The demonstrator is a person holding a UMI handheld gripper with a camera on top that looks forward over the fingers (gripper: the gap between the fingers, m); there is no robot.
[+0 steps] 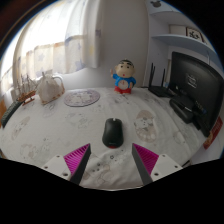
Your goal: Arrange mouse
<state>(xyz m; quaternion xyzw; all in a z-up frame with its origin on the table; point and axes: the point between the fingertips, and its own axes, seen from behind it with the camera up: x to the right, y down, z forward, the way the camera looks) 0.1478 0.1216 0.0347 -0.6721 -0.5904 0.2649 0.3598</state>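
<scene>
A black computer mouse (113, 131) lies on the pale floral tablecloth (60, 130), just ahead of my fingers and centred between them. My gripper (112, 156) is open, its magenta pads (76, 157) spread wide on both sides with nothing held. The mouse is apart from both fingertips.
A clear glass (146, 124) stands just right of the mouse. A cartoon figurine (124, 77) stands at the back, a round grey coaster (81, 98) to its left, a pale teapot (49, 88) further left. A black monitor (194, 88) stands on the right.
</scene>
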